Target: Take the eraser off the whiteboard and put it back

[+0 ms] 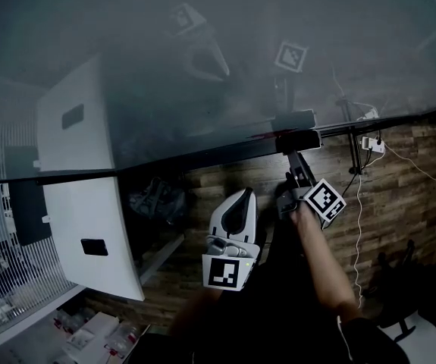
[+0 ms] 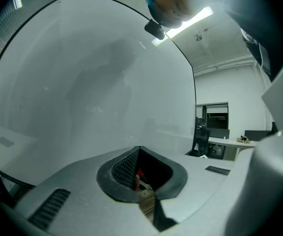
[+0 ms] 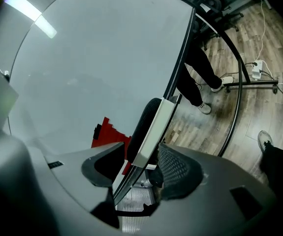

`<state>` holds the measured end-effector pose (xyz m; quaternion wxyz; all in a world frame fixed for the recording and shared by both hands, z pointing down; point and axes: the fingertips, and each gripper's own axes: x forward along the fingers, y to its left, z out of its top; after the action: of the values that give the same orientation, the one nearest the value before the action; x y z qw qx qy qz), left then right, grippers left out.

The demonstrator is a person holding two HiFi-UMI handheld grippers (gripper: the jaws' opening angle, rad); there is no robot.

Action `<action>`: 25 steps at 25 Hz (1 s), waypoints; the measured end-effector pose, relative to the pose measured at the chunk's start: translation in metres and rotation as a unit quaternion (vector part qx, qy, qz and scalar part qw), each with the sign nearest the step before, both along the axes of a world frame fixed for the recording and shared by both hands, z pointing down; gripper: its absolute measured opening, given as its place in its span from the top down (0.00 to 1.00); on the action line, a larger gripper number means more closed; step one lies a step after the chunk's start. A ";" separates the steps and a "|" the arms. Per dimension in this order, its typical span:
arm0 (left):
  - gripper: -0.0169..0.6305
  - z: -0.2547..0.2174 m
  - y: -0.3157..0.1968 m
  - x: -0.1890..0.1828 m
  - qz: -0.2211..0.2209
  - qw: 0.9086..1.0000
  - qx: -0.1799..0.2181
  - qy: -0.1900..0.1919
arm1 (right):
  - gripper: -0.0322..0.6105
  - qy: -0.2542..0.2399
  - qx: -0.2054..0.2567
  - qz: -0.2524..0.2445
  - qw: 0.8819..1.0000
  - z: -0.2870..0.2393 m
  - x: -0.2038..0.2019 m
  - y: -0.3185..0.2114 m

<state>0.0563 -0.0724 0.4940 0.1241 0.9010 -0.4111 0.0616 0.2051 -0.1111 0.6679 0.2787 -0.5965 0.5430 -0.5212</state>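
Observation:
The eraser (image 3: 150,132), a white body with a black felt side, sits at the whiteboard's (image 3: 102,68) dark lower edge. My right gripper (image 3: 140,167) is open around it. The meshed pad (image 3: 180,168) is close on the eraser's right; the other pad (image 3: 102,165) stands apart on its left. In the head view the right gripper (image 1: 299,174) reaches up to the eraser (image 1: 297,138) on the board's (image 1: 202,59) bottom rail. My left gripper (image 1: 242,197) hangs lower, beside the right one, jaws shut and empty. Its own view faces the bare whiteboard (image 2: 82,92).
A red shape (image 3: 109,134) sits on the board just left of the eraser. A white panel (image 1: 89,226) stands at the left. On the wood floor lie a power strip with cables (image 1: 372,144) and the board's stand (image 3: 252,85). A person's legs (image 3: 200,77) show behind the board.

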 end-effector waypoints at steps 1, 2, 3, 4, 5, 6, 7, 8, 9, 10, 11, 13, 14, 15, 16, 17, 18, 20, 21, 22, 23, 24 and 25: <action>0.97 0.001 0.000 0.000 0.000 1.000 -0.001 -0.001 | 0.61 -0.001 0.000 0.002 1.000 -0.001 0.001 -0.001; 0.97 0.002 0.000 0.000 0.000 1.000 -0.002 -0.001 | 0.61 -0.003 0.000 0.003 1.000 -0.001 0.001 -0.003; 0.97 0.003 0.000 0.000 0.000 1.000 -0.003 -0.001 | 0.61 -0.006 -0.001 0.005 1.000 -0.001 0.001 -0.004; 0.97 0.004 0.001 0.000 0.000 1.000 -0.005 -0.001 | 0.61 -0.008 -0.003 0.007 1.000 -0.001 0.002 -0.004; 0.97 0.004 0.001 0.000 0.000 1.000 -0.006 -0.001 | 0.61 -0.009 -0.005 0.008 1.000 0.000 0.002 -0.005; 0.97 0.004 0.001 0.000 0.000 1.000 -0.006 -0.002 | 0.61 -0.011 -0.008 0.010 1.000 0.001 0.002 -0.005; 0.97 0.004 0.000 0.000 0.000 1.000 -0.005 -0.002 | 0.61 -0.012 -0.011 0.012 1.000 0.002 0.003 -0.006; 0.97 0.004 0.000 -0.001 -0.001 1.000 -0.005 -0.001 | 0.63 -0.013 -0.014 0.015 1.000 0.003 0.003 -0.006; 0.97 0.004 -0.001 -0.001 -0.002 1.000 -0.006 -0.001 | 0.64 -0.014 -0.017 0.017 1.000 0.004 0.004 -0.006; 0.97 0.004 -0.001 -0.002 -0.004 1.000 -0.006 -0.001 | 0.65 -0.014 -0.019 0.019 1.000 0.004 0.004 -0.005; 0.97 0.004 -0.002 -0.004 -0.005 1.000 -0.006 -0.002 | 0.66 -0.014 -0.021 0.020 0.999 0.005 0.004 -0.005; 0.97 0.004 -0.003 -0.006 -0.007 1.000 -0.004 -0.003 | 0.67 -0.015 -0.022 0.023 0.999 0.006 0.004 -0.005; 0.97 0.003 -0.004 -0.007 -0.008 1.000 -0.003 -0.003 | 0.68 -0.016 -0.023 0.024 0.999 0.006 0.004 -0.005; 0.97 0.003 -0.004 -0.008 -0.010 1.000 -0.003 -0.002 | 0.68 -0.018 -0.023 0.024 0.999 0.005 0.004 -0.005; 0.97 0.003 -0.004 -0.009 -0.011 1.000 -0.003 -0.002 | 0.69 -0.019 -0.023 0.025 0.999 0.005 0.004 -0.004; 0.97 0.003 -0.003 -0.009 -0.012 1.000 -0.003 -0.001 | 0.69 -0.020 -0.022 0.025 0.999 0.004 0.004 -0.004; 0.97 0.003 -0.003 -0.009 -0.013 1.000 -0.003 -0.001 | 0.69 -0.020 -0.021 0.026 0.999 0.003 0.005 -0.003; 0.97 0.004 -0.001 -0.010 -0.015 1.000 -0.004 0.001 | 0.70 -0.020 -0.021 0.026 0.999 0.003 0.005 -0.001; 0.97 0.004 0.000 -0.010 -0.015 1.000 -0.005 0.001 | 0.70 -0.021 -0.022 0.027 0.999 0.003 0.005 0.000; 0.97 0.005 0.001 -0.011 -0.015 1.000 -0.005 0.001 | 0.70 -0.022 -0.023 0.028 0.999 0.003 0.005 0.001; 0.97 0.005 0.002 -0.011 -0.015 1.000 -0.005 0.001 | 0.70 -0.022 -0.024 0.029 0.999 0.004 0.005 0.002; 0.97 0.005 0.002 -0.010 -0.015 1.000 -0.004 0.001 | 0.70 -0.023 -0.024 0.030 0.999 0.004 0.005 0.002; 0.97 0.005 0.003 -0.010 -0.014 1.000 -0.004 0.001 | 0.70 -0.022 -0.023 0.030 0.999 0.004 0.006 0.003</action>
<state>0.0460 -0.0698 0.4993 0.1288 0.8947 -0.4234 0.0600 0.2107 -0.1078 0.6721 0.2924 -0.6068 0.5065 -0.5383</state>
